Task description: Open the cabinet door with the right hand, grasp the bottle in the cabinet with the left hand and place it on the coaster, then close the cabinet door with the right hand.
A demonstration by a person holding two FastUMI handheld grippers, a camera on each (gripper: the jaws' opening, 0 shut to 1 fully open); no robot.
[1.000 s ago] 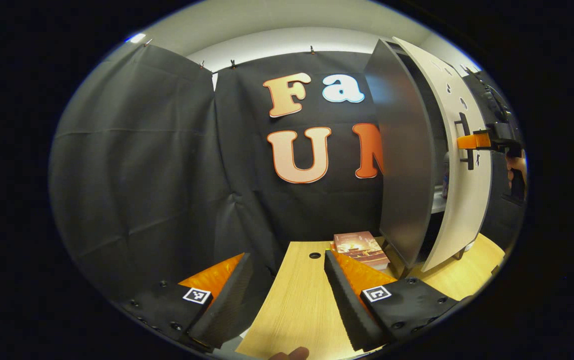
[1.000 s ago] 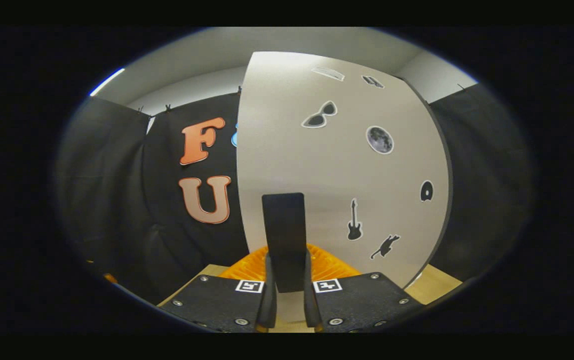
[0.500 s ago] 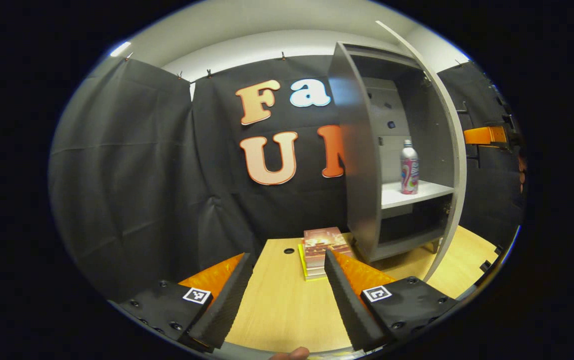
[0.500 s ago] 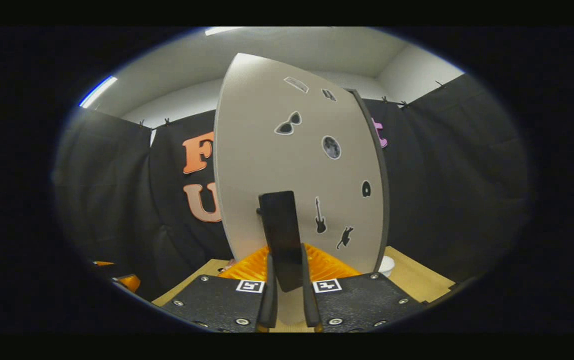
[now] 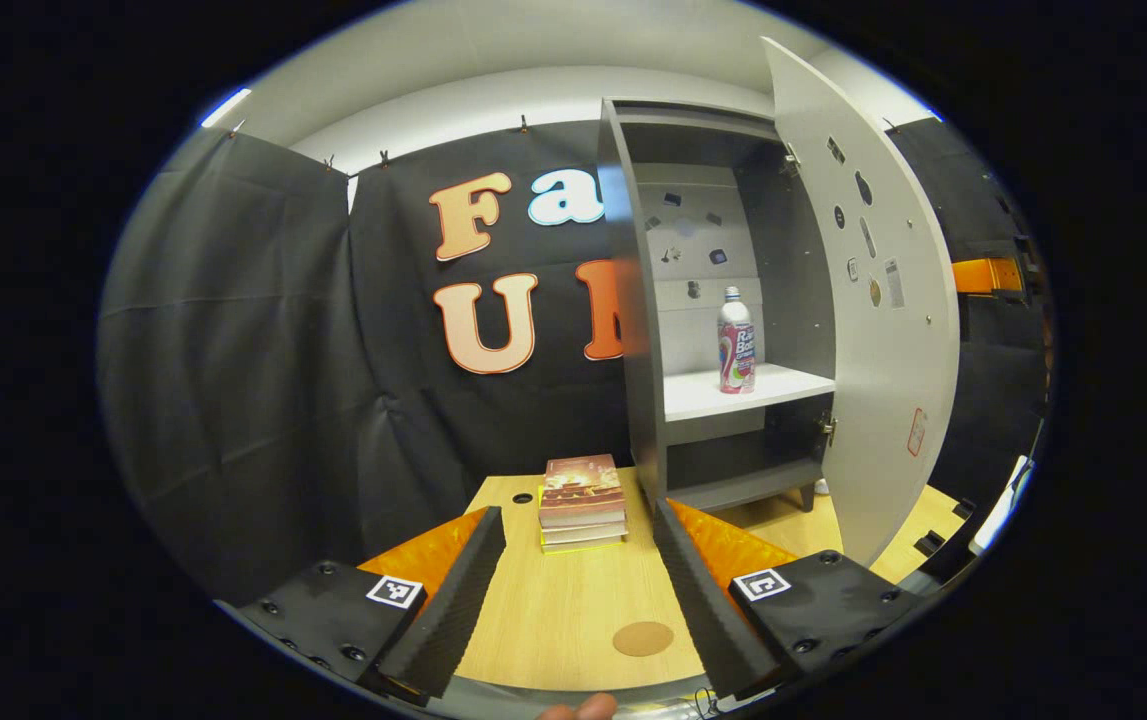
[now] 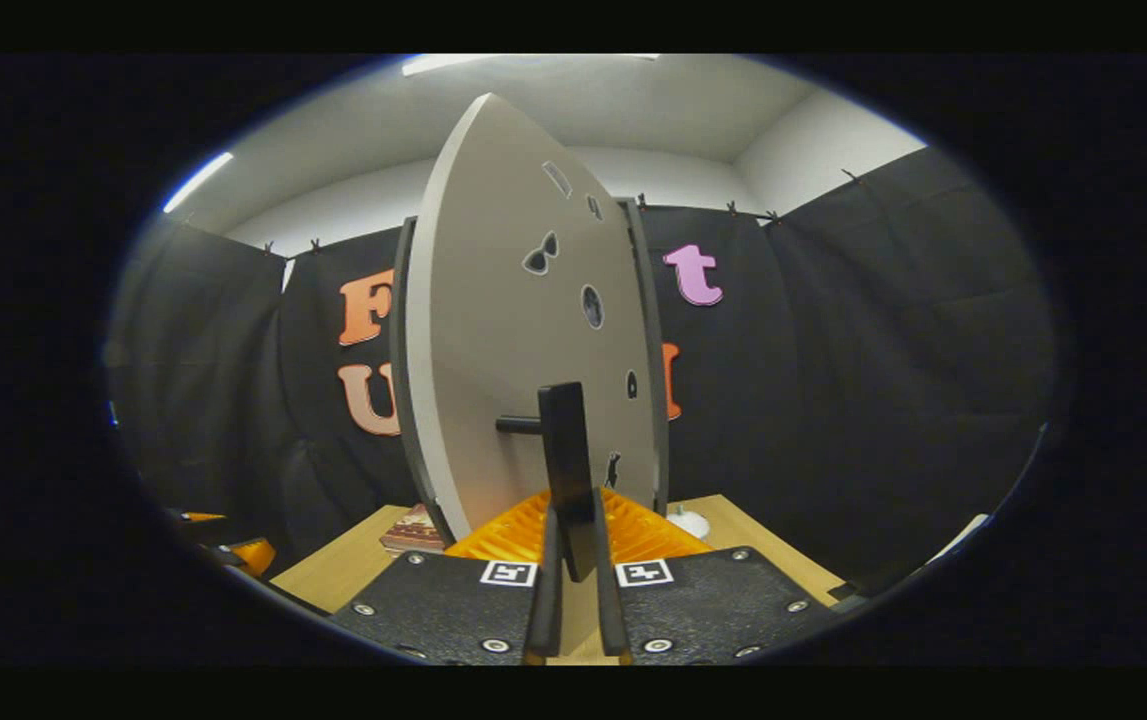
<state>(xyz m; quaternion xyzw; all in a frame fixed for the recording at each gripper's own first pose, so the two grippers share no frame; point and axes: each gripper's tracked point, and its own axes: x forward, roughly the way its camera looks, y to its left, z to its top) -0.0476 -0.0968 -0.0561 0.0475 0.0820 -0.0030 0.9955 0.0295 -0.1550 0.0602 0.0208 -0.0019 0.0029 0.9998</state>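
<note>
Right tongs (image 6: 573, 560) clamp door handle (image 6: 568, 460) | left tongs (image 5: 578, 590) wide | cabinet (image 5: 693, 300) holds bottle (image 5: 735, 342)

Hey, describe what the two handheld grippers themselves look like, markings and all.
The left gripper has two long wedge-shaped fingers with ribbed inner faces, each mounted on a black textured block with screws and a small square black-and-white tag. The right gripper has the same black screwed blocks and square tags, with ridged finger surfaces. No cables or sleeves are visible.
</note>
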